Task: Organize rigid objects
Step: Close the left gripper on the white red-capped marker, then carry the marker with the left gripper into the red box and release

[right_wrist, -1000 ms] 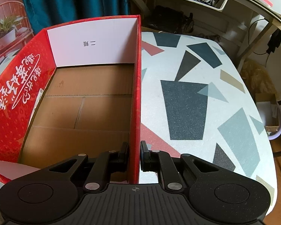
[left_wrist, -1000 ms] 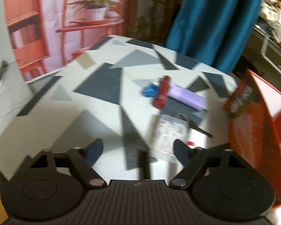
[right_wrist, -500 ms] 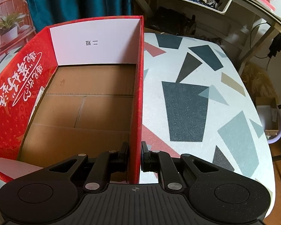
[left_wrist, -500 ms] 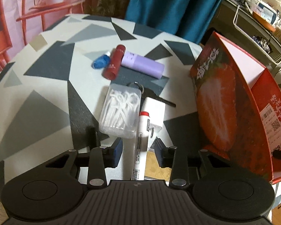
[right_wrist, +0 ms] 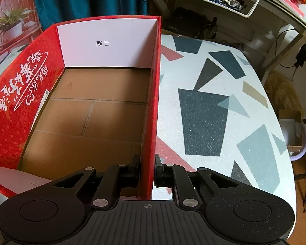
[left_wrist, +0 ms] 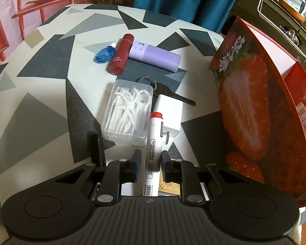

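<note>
Left gripper [left_wrist: 151, 162] has dropped onto the items and closed from wide apart onto the white marker [left_wrist: 154, 153].
Its jaws now clamp the marker's barrel, red cap pointing away, on the patterned desk [left_wrist: 40, 110]. Just beside the marker lie a clear box of floss picks [left_wrist: 128, 114], a white charger [left_wrist: 170, 112] and a black key [left_wrist: 173, 96]; farther off, a red tube [left_wrist: 121, 54], purple case [left_wrist: 155, 56] and blue bottle [left_wrist: 104, 54]. Right gripper [right_wrist: 146, 169] stays clamped on the red box [right_wrist: 10, 110] wall; the box is empty.
</note>
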{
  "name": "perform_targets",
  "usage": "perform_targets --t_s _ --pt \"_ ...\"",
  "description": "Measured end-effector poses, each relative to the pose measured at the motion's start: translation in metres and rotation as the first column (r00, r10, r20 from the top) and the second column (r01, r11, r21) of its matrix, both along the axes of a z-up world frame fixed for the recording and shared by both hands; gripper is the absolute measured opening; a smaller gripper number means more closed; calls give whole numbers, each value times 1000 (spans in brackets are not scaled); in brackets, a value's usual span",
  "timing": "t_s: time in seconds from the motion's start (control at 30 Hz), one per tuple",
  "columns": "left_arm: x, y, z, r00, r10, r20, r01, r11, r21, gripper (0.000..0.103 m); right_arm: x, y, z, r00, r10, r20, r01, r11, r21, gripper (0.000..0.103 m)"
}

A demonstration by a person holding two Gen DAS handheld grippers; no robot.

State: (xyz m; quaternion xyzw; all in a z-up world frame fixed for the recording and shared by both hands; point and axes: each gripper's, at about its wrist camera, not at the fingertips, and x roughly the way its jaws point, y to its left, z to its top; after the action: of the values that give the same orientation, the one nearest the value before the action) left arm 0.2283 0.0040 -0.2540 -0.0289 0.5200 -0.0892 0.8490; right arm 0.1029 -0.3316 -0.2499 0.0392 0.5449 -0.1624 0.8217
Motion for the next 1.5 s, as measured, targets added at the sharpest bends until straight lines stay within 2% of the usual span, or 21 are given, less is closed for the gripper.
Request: perform_targets --t_s 0.03,0.57,1.03,1.27,1.5 --pt "0 -1 0 1000 -2 0 2 1000 3 17 0 0 0 1000 1 -1 -1 1000 -1 12" --pt "14 0 22 995 4 98 -5 1000 18 16 3 2 -1 1000 15 -21 -15 1000 -10 12" --pt "23 -4 35 991 -22 131 23 1000 -3 16 5 3 -1 999 30 -33 -31 999 -16 12" --pt "32 -10 62 983 -53 174 60 998 -32 16 7 3 -1 998 51 -44 -52 998 -21 13" --pt "40 -35 95 961 -122 248 140 989 -54 16 8 3 -1 996 66 -55 -67 997 -22 13"
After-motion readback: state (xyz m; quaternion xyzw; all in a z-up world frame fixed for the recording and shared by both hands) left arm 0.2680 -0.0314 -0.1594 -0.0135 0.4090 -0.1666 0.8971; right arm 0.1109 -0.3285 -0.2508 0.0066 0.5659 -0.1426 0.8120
